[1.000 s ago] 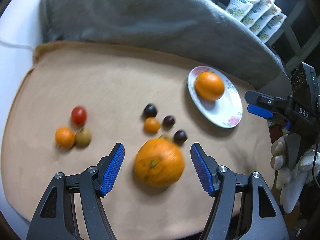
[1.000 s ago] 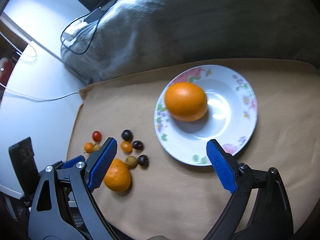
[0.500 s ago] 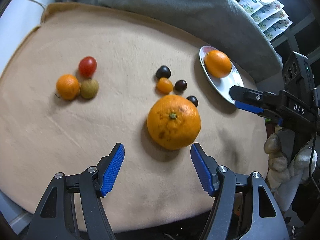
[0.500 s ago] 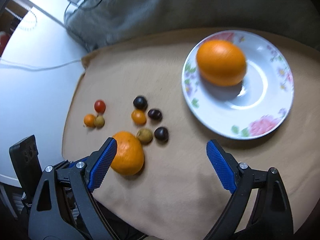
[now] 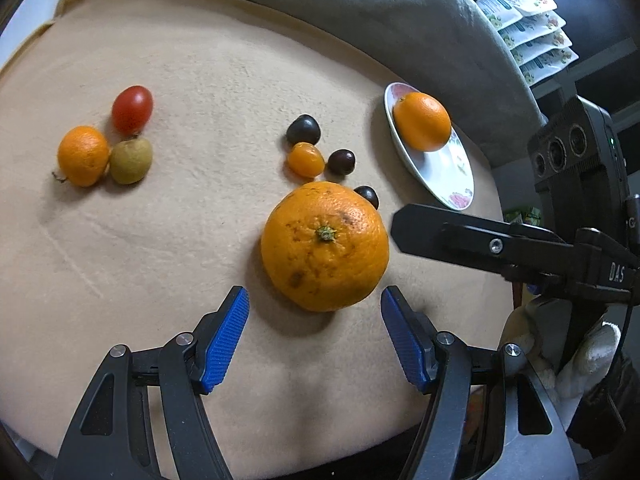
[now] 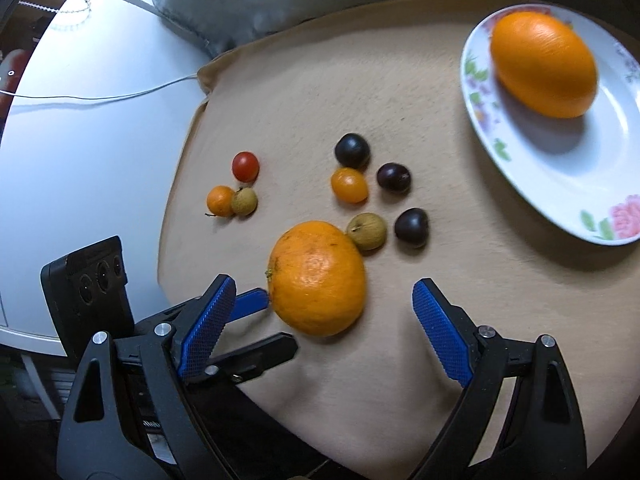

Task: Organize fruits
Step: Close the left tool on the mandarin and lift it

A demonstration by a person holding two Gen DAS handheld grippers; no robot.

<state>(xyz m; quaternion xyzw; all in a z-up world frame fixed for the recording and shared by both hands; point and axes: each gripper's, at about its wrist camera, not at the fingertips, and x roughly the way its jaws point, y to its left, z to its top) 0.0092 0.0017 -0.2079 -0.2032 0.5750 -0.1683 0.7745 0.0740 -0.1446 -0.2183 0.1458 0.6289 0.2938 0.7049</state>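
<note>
Far left on the tan cloth (image 5: 168, 240) sits a trio: small orange fruit (image 5: 83, 155), red tomato (image 5: 132, 109) and a greenish-brown fruit (image 5: 131, 161), all touching. Next, the left hand-held gripper (image 5: 314, 336), blue pads apart, nothing pinched, hovers just short of the big orange (image 5: 324, 246). Behind that orange, dark plums (image 5: 303, 129) cluster round a small orange tomato (image 5: 306, 159). Then the right hand-held gripper (image 6: 320, 328), jaws wide and empty, with the big orange just ahead of them. Far right, the flowered plate (image 5: 444, 176) holds a smooth orange (image 5: 422, 121).
</note>
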